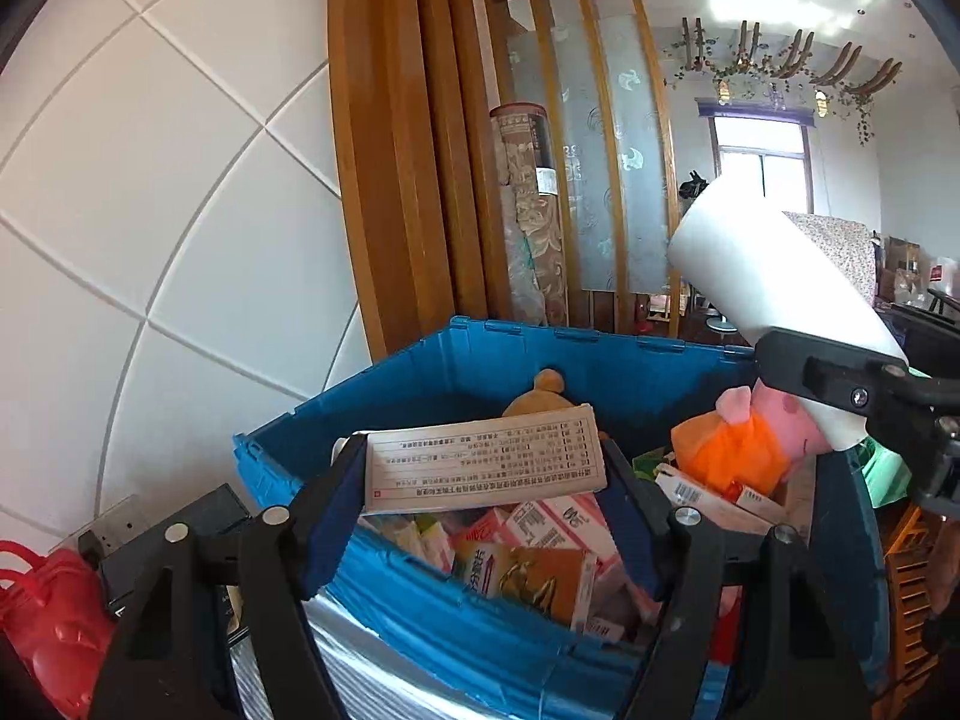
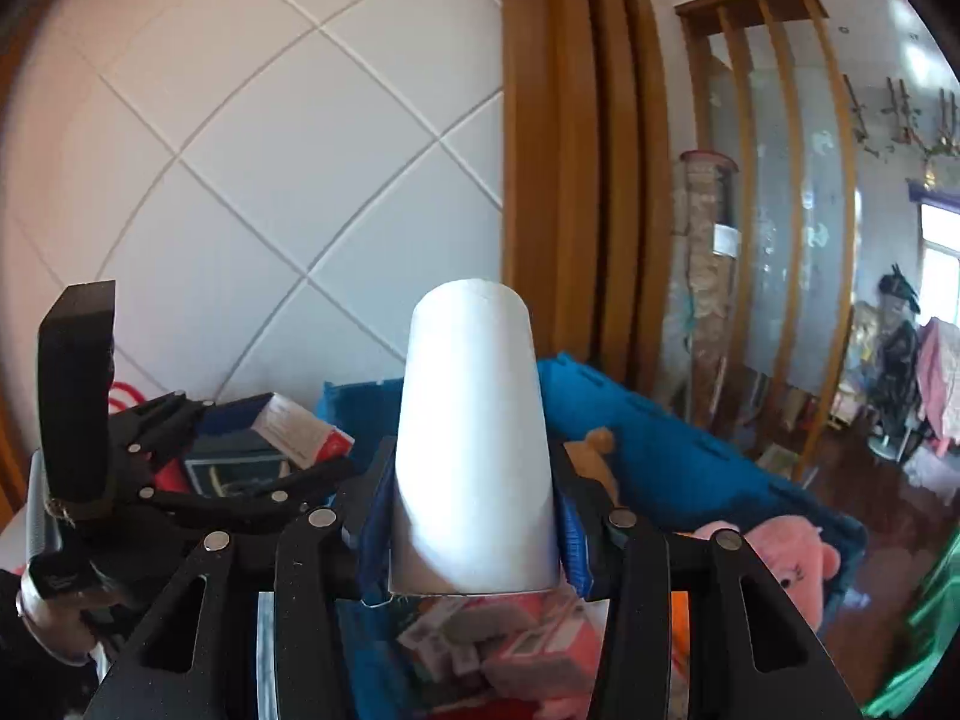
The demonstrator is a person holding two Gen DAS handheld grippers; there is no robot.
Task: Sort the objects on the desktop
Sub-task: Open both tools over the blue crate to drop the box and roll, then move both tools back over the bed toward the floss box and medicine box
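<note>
A white medicine box (image 1: 483,459), printed with fine text, is held crosswise between the blue-padded jaws of the left gripper (image 1: 483,480), just above the near rim of a blue plastic crate (image 1: 420,372). The jaws stand fairly wide, each pad pressed against an end of the box. A white cylinder (image 2: 474,450), smooth and slightly tapered, is clamped between the narrower-set jaws of the right gripper (image 2: 474,540) and is tilted up over the same crate; in the left wrist view it (image 1: 774,276) is seen slanting above the crate's far right corner. Inside the crate, a heap of pink, white and orange cartons (image 1: 540,558) is seen, with a pink plush pig in an orange dress (image 1: 750,438) lying toward the right wall and a brown plush toy (image 1: 543,390) against the far wall. A red plastic bag (image 1: 42,618) is seen at the lower left, beside the crate. A white tiled wall (image 1: 150,180) and wooden slats (image 1: 396,150) rise behind the crate.
</note>
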